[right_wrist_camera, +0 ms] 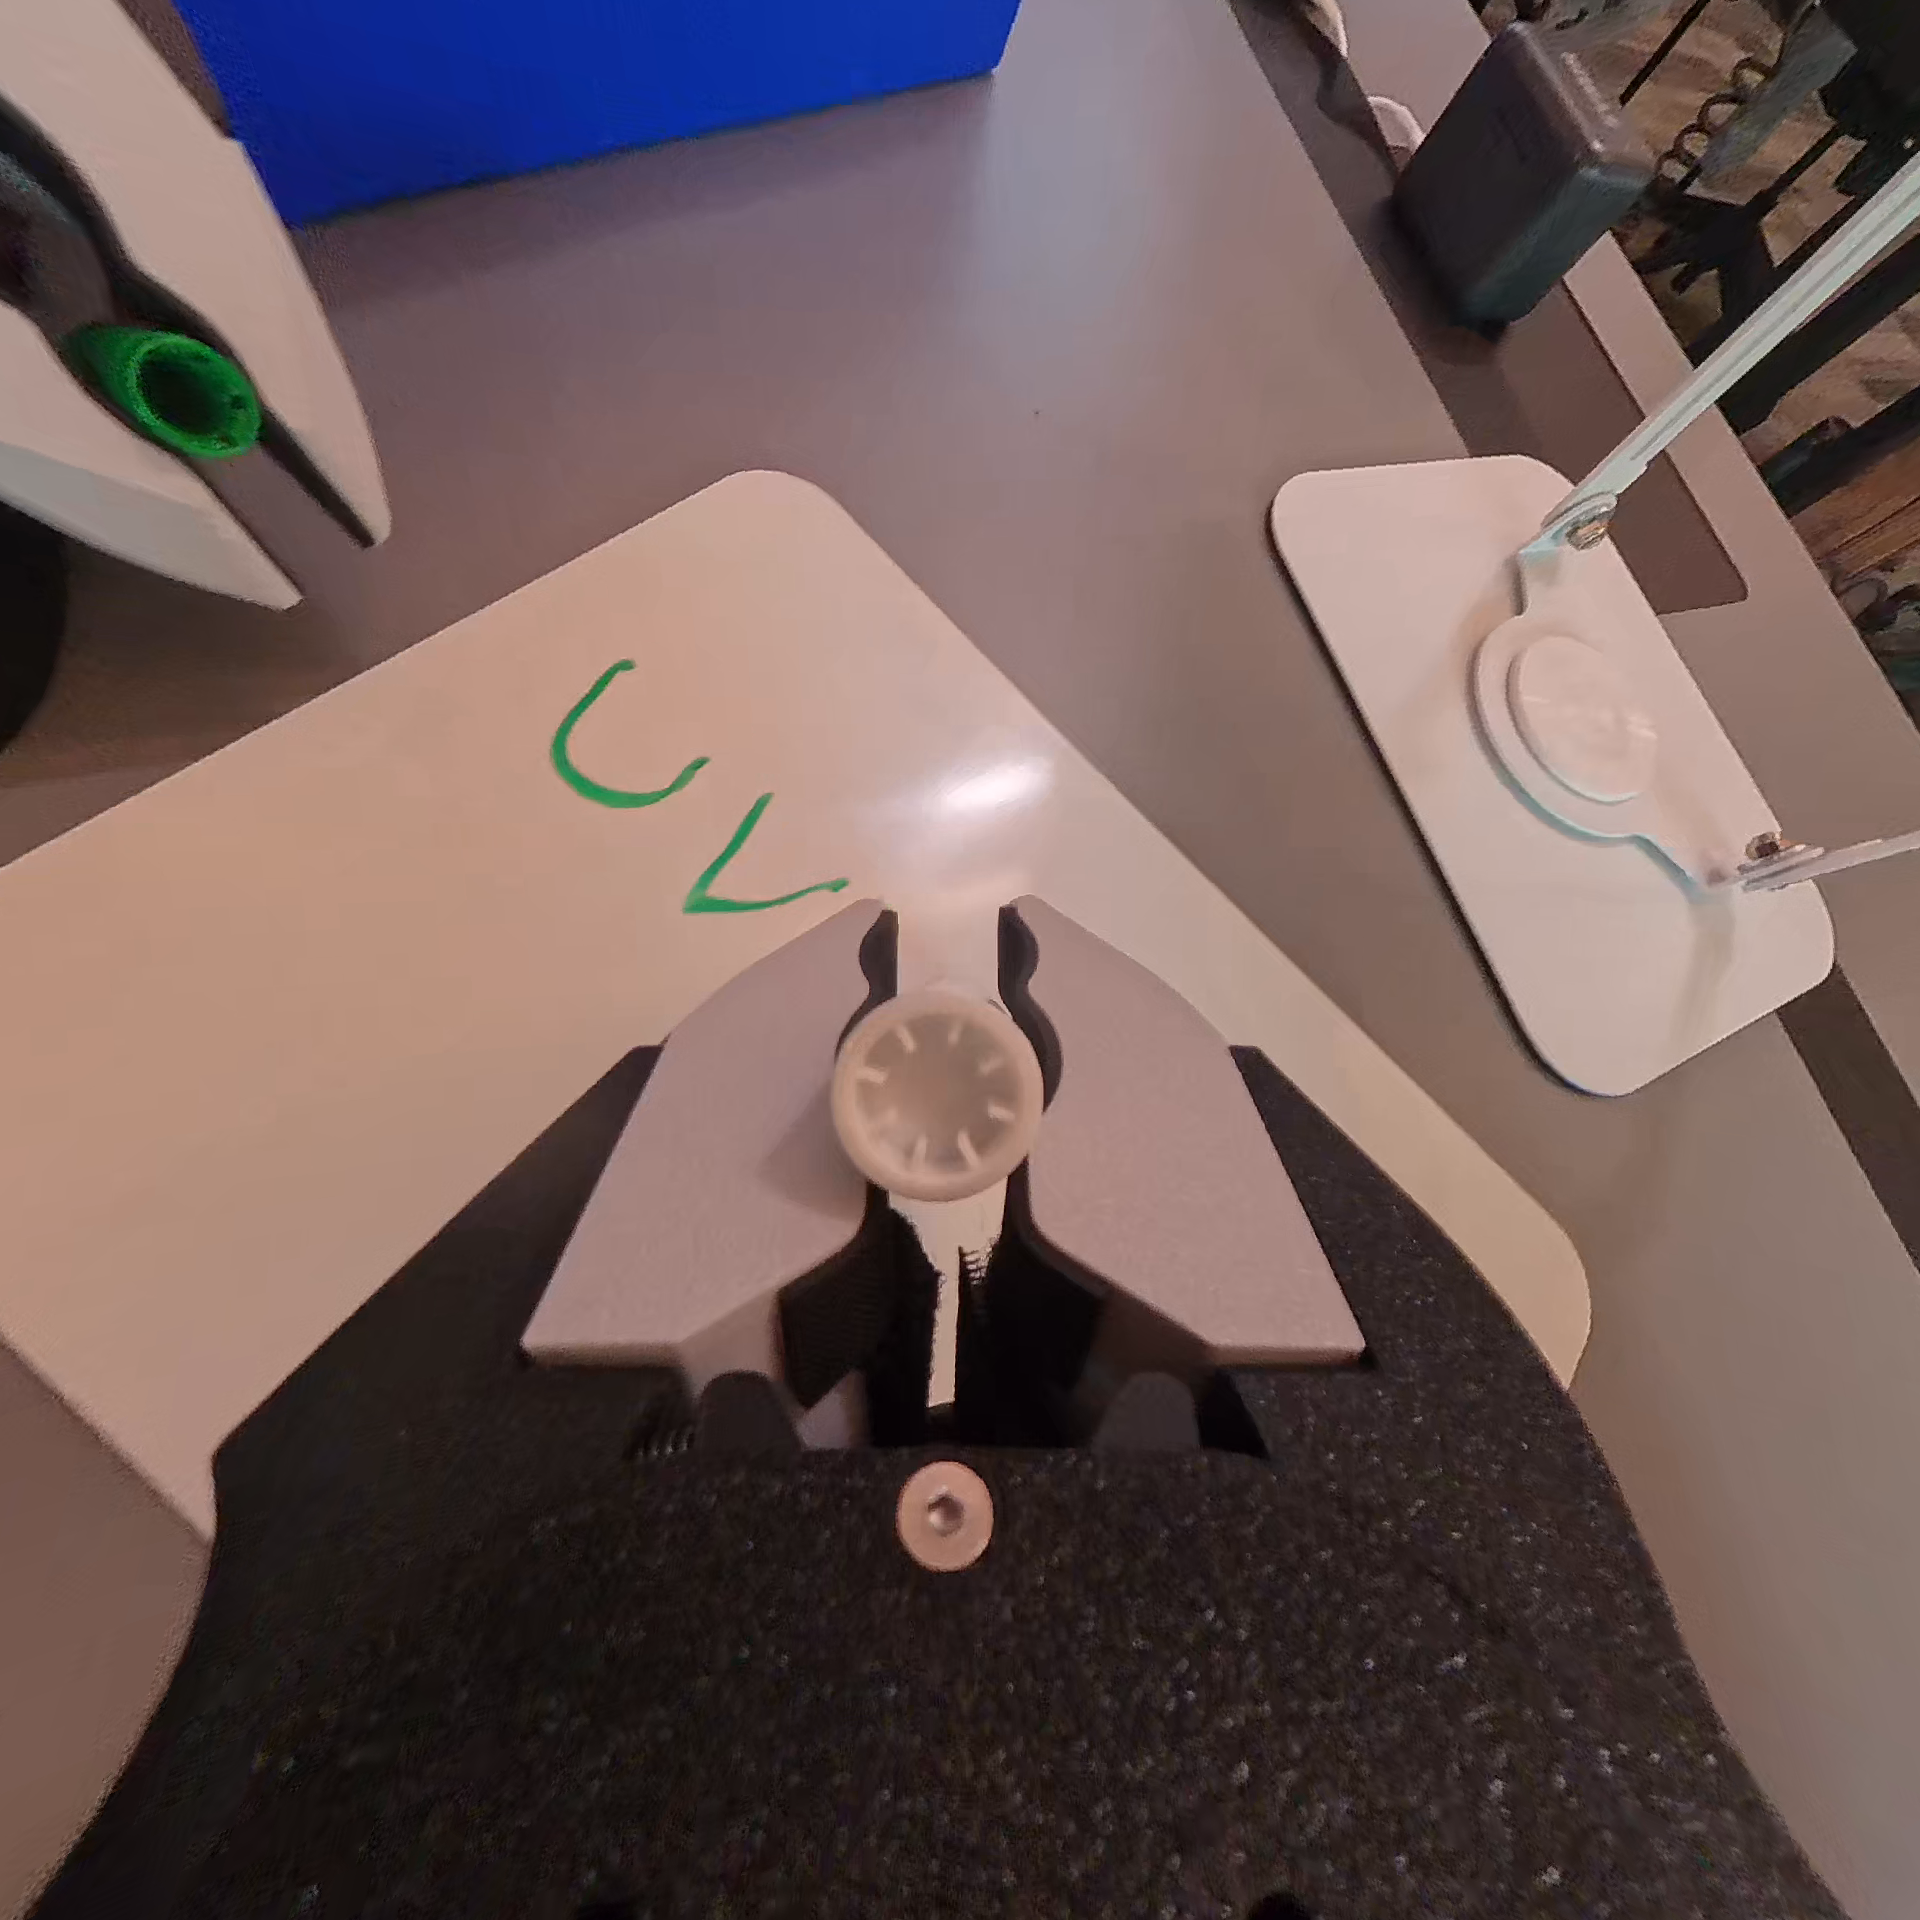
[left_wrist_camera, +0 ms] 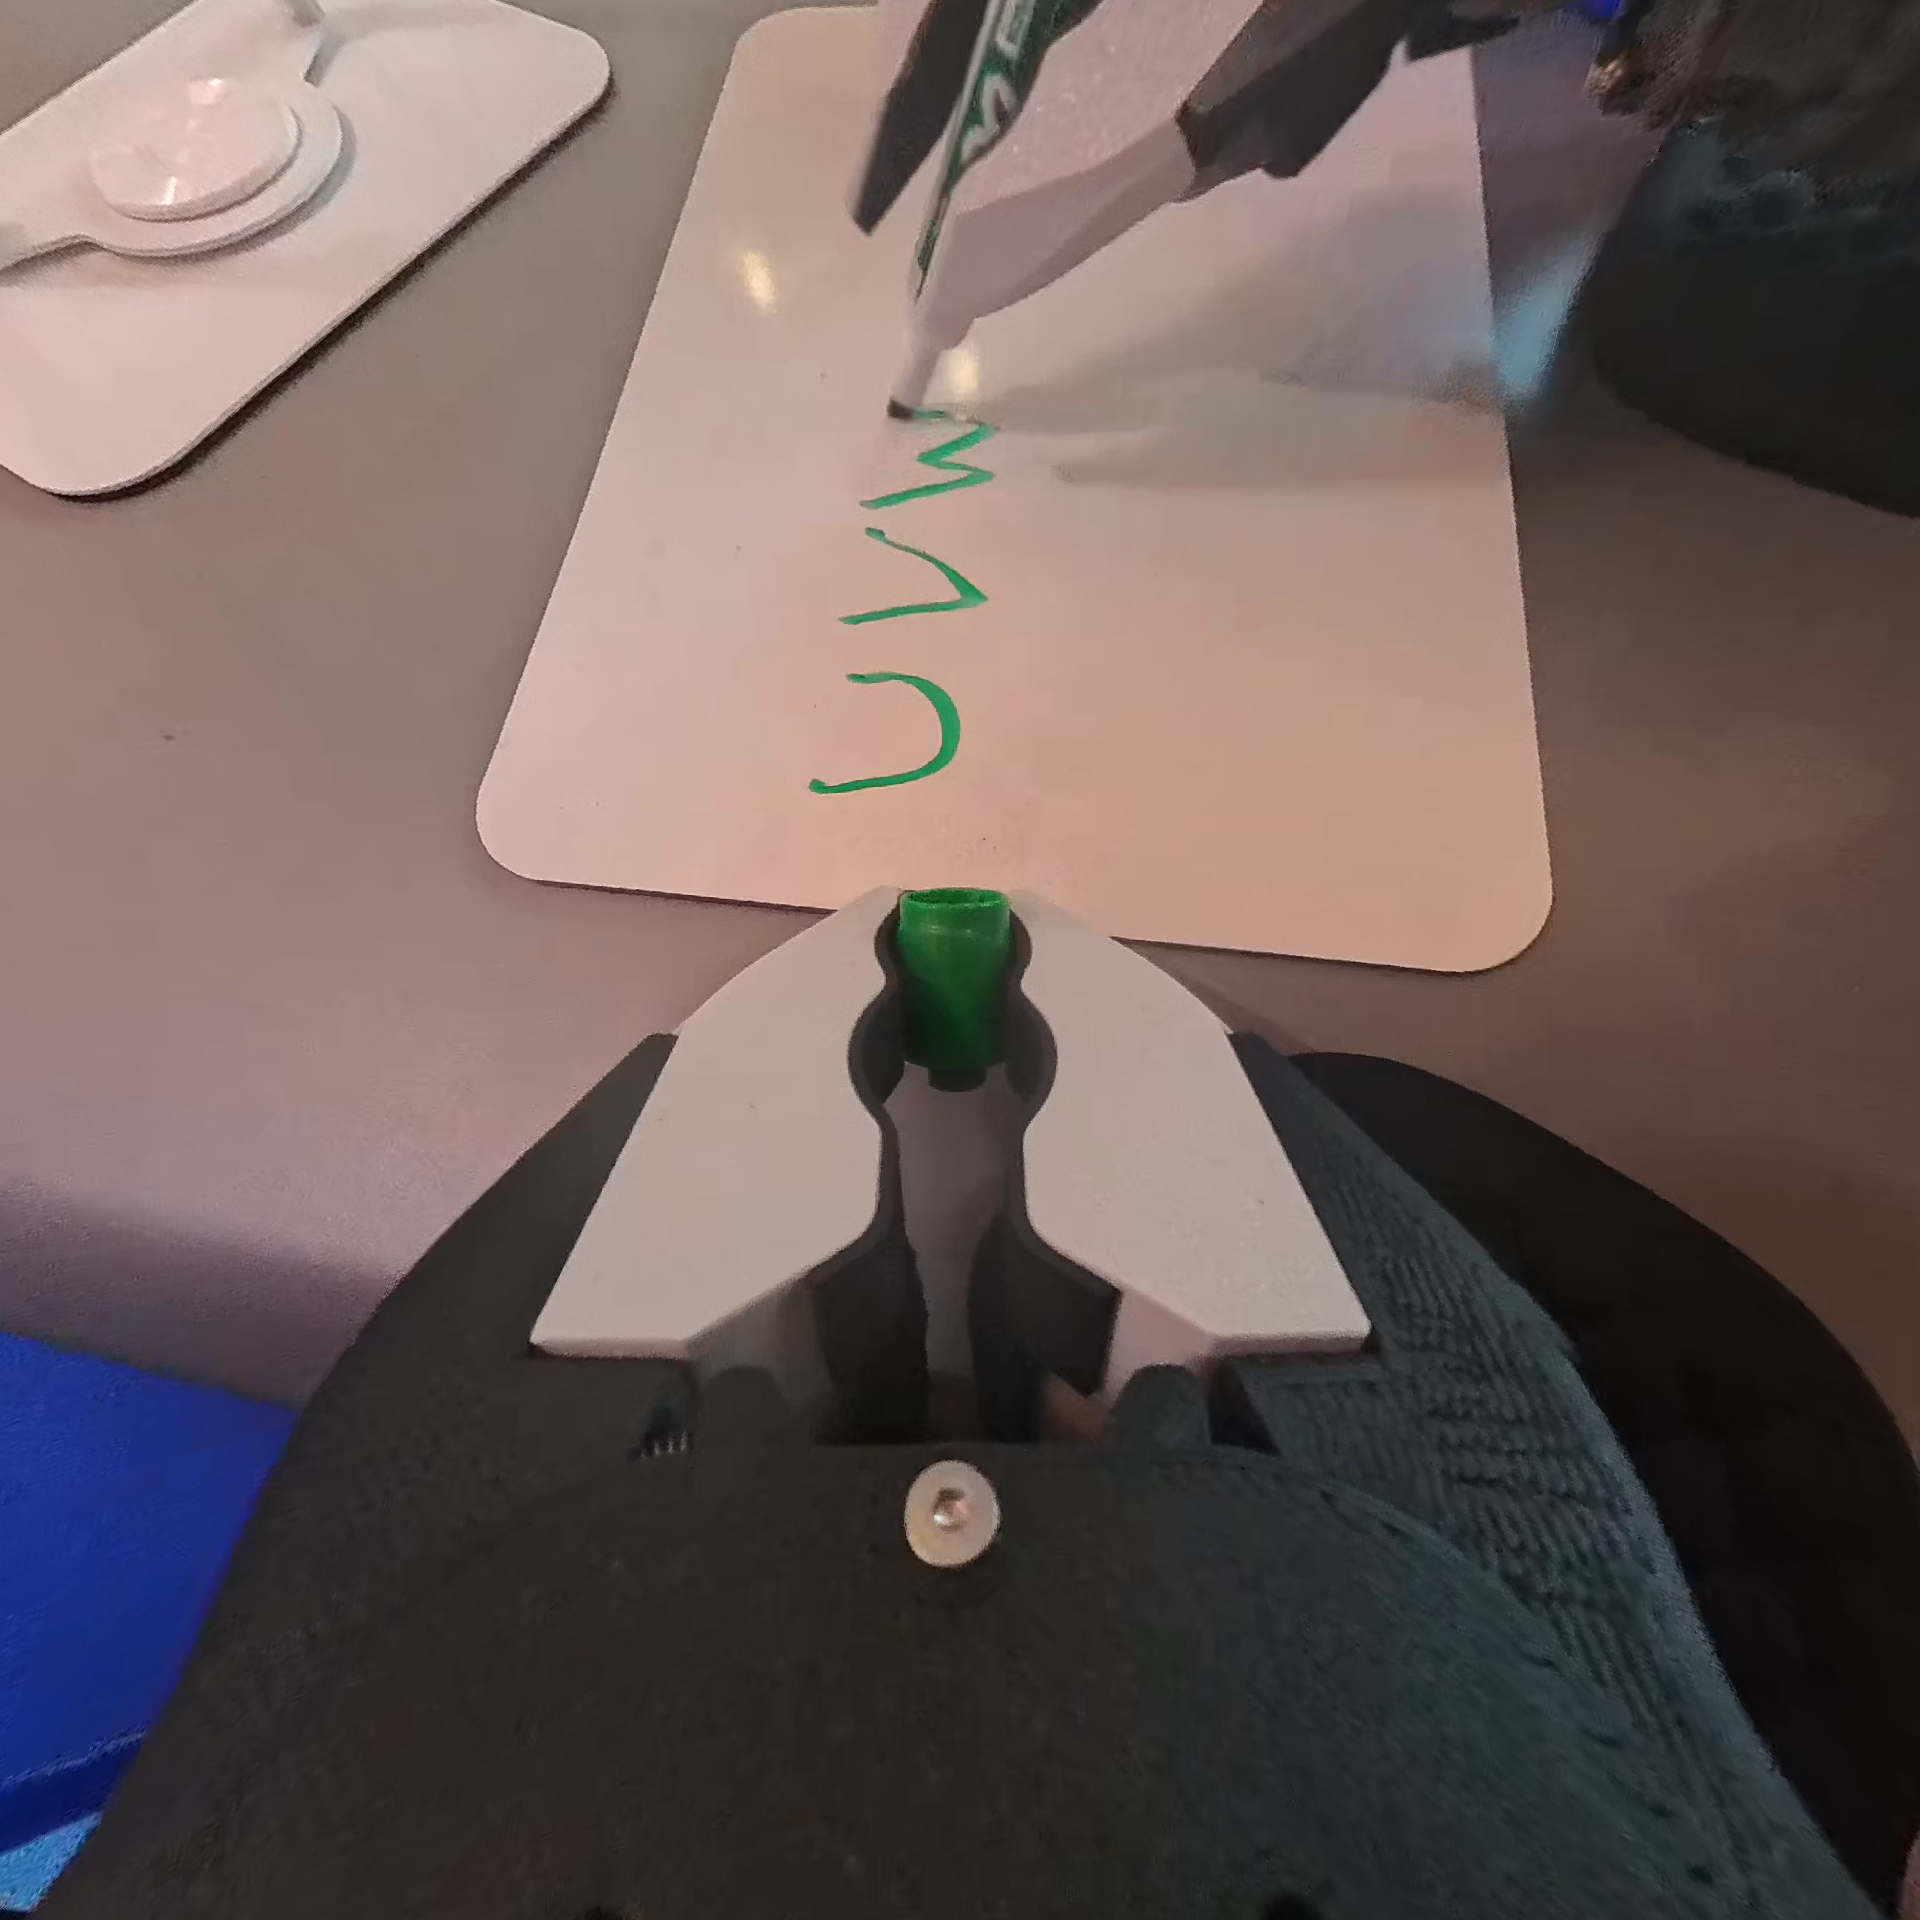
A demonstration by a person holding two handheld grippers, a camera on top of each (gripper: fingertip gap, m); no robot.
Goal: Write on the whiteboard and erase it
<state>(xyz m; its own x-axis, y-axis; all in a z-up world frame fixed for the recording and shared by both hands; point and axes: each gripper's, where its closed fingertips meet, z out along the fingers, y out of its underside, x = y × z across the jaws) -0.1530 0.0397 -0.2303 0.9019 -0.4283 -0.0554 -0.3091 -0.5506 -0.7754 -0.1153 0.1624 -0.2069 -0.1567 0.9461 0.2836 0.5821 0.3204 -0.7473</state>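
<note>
A white whiteboard lies flat on the grey table, with green marks drawn along it. My left gripper is shut on the green marker cap and sits at the board's near edge. My right gripper is shut on the green-and-white marker, seen end-on. In the left wrist view the marker stands tilted with its tip on the board at the far end of the marks. The whiteboard and the left gripper with the cap also show in the right wrist view.
A white lamp base plate lies at the far left of the board; it also shows in the right wrist view with thin metal arms. A blue box stands on the table. A dark case stands near the table's edge. Spacing between my two grippers at the tips: around 12 centimetres.
</note>
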